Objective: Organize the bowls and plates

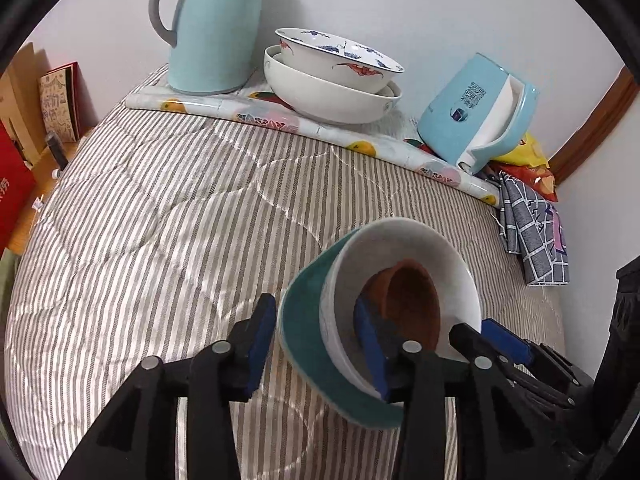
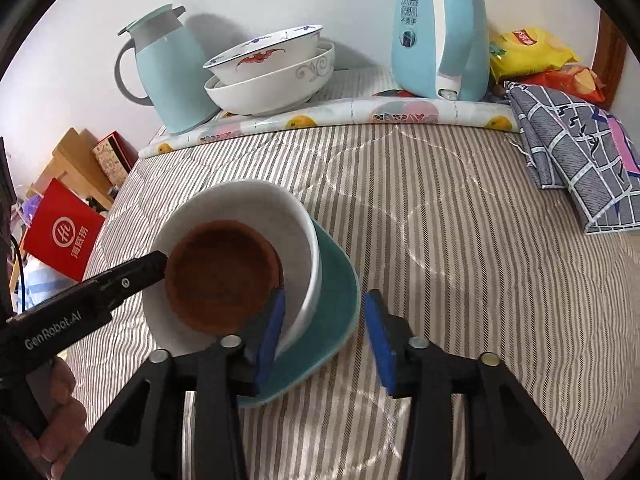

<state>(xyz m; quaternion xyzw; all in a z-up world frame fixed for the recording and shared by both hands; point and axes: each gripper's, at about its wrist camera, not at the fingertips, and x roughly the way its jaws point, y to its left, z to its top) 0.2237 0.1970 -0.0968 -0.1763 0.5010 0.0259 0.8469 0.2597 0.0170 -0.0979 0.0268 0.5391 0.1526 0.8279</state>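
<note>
A stack sits on the striped bed: a teal plate [image 2: 332, 280], a white bowl [image 2: 256, 200] on it, and a small brown bowl [image 2: 220, 276] inside the white bowl. My left gripper [image 1: 316, 344] is open, with its jaws either side of the near rims of the plate [image 1: 300, 320] and white bowl [image 1: 404, 236]; the brown bowl [image 1: 412, 300] lies beyond. My right gripper [image 2: 326, 340] is open, its jaws astride the right edge of the stack. At the back, a painted bowl [image 1: 340, 60] rests in a larger white bowl [image 1: 320, 100].
A pale blue thermos jug [image 1: 216, 28] and a blue kettle [image 1: 476, 112] stand on a fruit-patterned mat [image 1: 256, 114] by the wall. A checked cloth [image 2: 576, 152] and snack bags [image 2: 528, 52] lie at the right. Boxes and a red bag [image 2: 64, 232] are off the bed's left side.
</note>
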